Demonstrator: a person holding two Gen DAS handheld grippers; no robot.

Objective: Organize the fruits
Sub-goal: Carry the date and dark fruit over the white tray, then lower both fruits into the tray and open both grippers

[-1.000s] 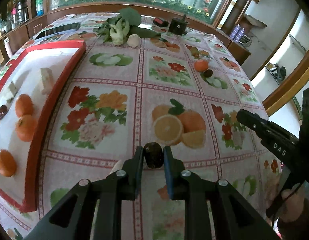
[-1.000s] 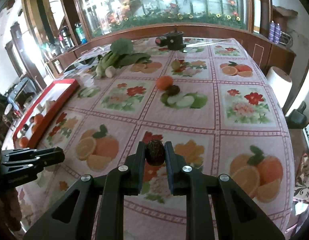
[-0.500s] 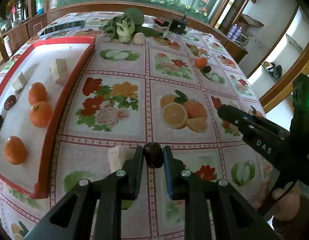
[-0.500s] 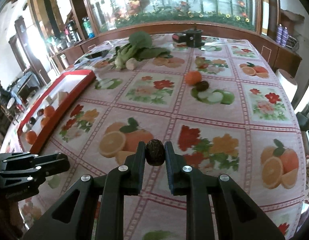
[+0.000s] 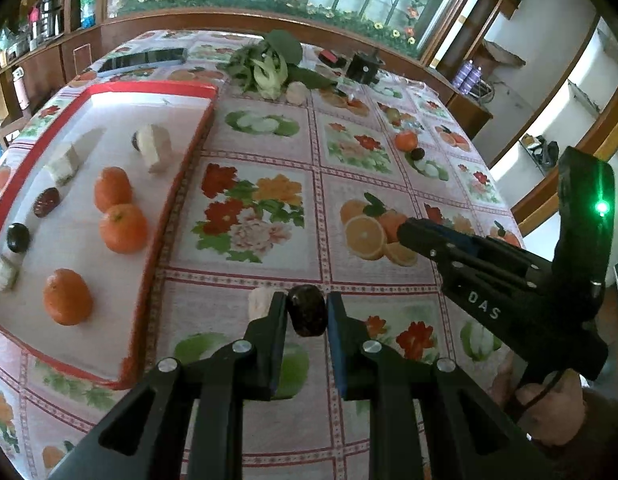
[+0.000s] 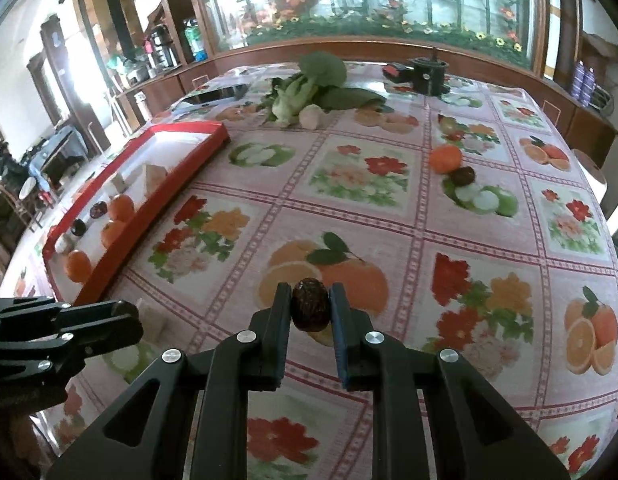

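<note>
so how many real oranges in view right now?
4. Three on the red tray. One loose far across the table. A fifth may sit at the tray's left edge.

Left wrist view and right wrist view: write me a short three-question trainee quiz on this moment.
1. True or false: each claw is shut on a dark fruit.
2. How many oranges lie in the red tray in the left wrist view? A) one B) four C) six
3. Fill in: out on the tablecloth, a loose orange lies beside a ___ fruit.

Key:
1. True: the left claw grips a dark fruit, and the right claw grips another dark fruit.
2. B
3. dark
</note>
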